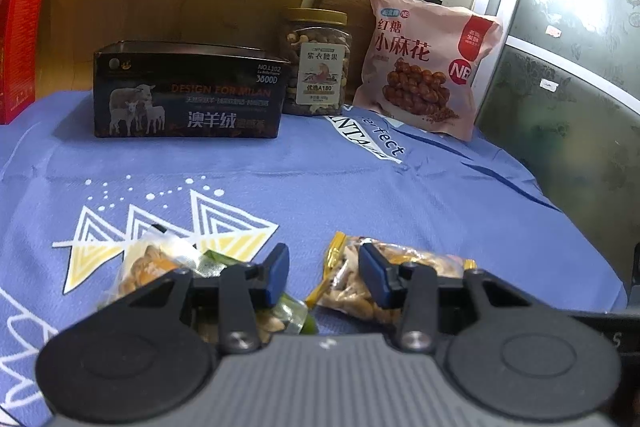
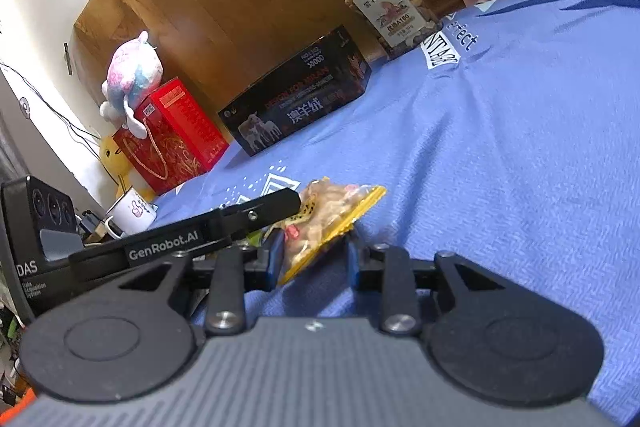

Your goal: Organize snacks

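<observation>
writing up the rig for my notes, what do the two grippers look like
Both match: the left gripper and right gripper have a ribbed grey body, round black discs either side, black linkage arms with silver screws, and blue finger pads. The right wrist view shows the left one's side printed "GenRobot.AI".

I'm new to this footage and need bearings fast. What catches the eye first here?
The pink snack bag stands at the back right of the blue cloth, beside a gold-lidded nut jar and a black open box. Nearer, the right gripper straddles a yellow-edged snack packet.
</observation>
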A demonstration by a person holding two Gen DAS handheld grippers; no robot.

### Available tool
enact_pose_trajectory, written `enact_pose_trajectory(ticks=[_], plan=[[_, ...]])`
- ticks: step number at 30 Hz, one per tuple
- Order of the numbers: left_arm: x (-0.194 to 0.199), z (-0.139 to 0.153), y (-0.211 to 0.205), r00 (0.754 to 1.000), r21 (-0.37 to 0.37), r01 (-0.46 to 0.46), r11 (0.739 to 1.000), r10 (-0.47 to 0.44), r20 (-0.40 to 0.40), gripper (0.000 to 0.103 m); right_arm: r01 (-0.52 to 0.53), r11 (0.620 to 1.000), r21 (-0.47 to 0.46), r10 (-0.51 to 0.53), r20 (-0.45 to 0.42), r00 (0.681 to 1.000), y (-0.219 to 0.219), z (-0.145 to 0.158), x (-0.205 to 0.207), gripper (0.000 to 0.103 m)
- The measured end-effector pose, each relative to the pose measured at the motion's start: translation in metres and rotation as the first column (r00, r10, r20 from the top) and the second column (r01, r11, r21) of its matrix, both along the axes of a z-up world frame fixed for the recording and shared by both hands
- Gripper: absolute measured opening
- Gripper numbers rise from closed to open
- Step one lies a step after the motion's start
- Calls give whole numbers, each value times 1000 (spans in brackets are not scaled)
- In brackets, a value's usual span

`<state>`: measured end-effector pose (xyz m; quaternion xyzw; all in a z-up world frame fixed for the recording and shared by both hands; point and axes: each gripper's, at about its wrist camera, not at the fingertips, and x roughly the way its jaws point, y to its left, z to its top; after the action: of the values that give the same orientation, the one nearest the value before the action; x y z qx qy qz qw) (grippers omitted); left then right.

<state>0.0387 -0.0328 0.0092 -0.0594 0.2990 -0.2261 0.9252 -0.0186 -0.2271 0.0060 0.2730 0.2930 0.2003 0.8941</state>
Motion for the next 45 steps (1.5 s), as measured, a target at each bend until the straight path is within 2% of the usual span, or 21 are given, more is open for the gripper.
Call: enact_pose_trajectory(ticks=[15,20,22,26,31,37,40,41,42,44,45], plan=[[-1,1,0,1000,-7,18,1000,-18,0,45,14,999,42,-14,-10,1000,-3,-2,-3,34],[-1,1,5,1000,-38,11,999,-11,-4,45,100,990,99,-100,-9,995,-14,-5,-10,37],[-2,1,6,1000,-47,13,999,-13,-5,46,104,986,130,-103,-14,995,-19,-6,-9,37],[-3,2,5,1000,-48,27,998,-27,-4,50,100,990,99,-99,-11,995,-15,-4,-9,38],[-4,2,5,1000,-55,26,998,-27,-6,51,100,989,113,-100,-10,995,-16,-5,-9,37],[-3,2,3,998,-54,58,997,-58,-9,56,94,994,62,-94,-6,996,-11,-3,-7,38],[-3,2,-2,996,-28,85,996,-85,-9,57,78,997,11,-78,1,997,-4,-1,-7,34],[-4,2,-2,996,-27,83,996,-84,-11,57,68,998,-12,-68,3,998,0,0,-6,25],[-3,2,0,996,-38,85,996,-85,-15,57,49,998,-24,-49,1,999,3,0,-6,23],[0,3,5,994,-78,104,992,-107,-31,61,35,999,-16,-35,-12,999,3,0,-3,23],[0,4,7,991,-89,121,989,-125,-41,63,38,999,25,-37,-38,999,-2,-3,-1,21]])
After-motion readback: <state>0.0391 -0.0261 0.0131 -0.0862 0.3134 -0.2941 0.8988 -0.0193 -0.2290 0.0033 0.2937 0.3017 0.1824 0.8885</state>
